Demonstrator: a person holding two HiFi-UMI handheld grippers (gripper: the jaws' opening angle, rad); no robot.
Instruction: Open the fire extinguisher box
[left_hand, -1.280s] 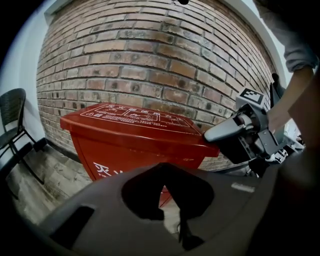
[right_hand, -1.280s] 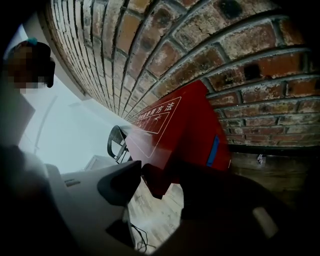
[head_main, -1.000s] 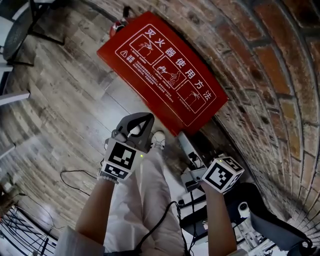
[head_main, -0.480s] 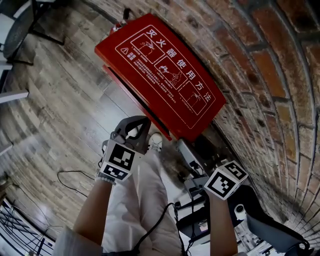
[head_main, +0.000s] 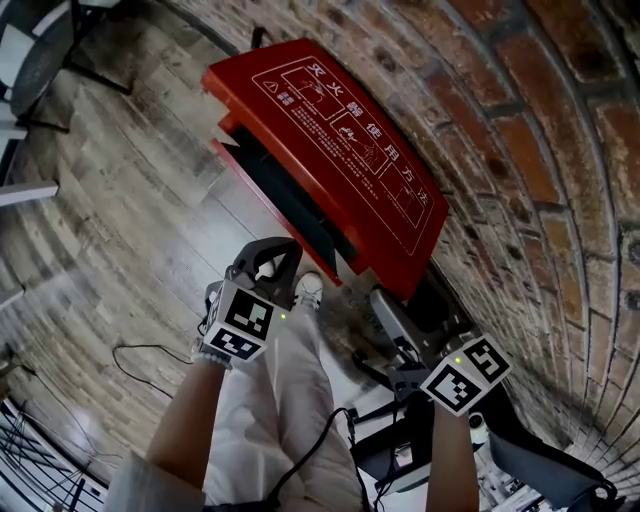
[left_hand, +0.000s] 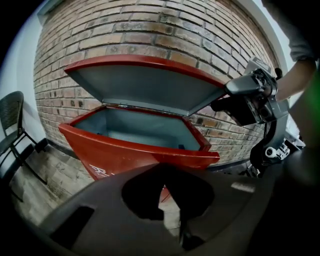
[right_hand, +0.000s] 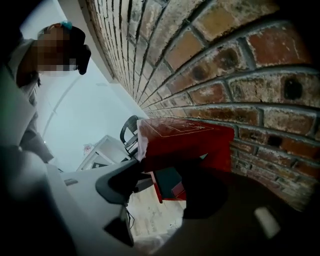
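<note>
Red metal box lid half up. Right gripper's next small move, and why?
Probably raise the right gripper a little, tipping the red metal lid toward the brick wall: the lid is only part-open over the red box, its corner between jaws that have just been opening, apparently unclamped.

Your left gripper (head_main: 288, 246) is hanging out in front of your legs (head_main: 290, 400), pointing down and away. Its fingers (left_hand: 220, 200) are closing tip to tip on nothing, and your bare left forearm (head_main: 190, 420) is reaching straight out behind it. Your right gripper (head_main: 385, 308) is sitting off to the right, angled downward too. Its fingers (right_hand: 117, 187) have just been opening and are standing wide apart. The red lid (right_hand: 182, 137) is showing right at the gap, but they aren't pinching it.
</note>
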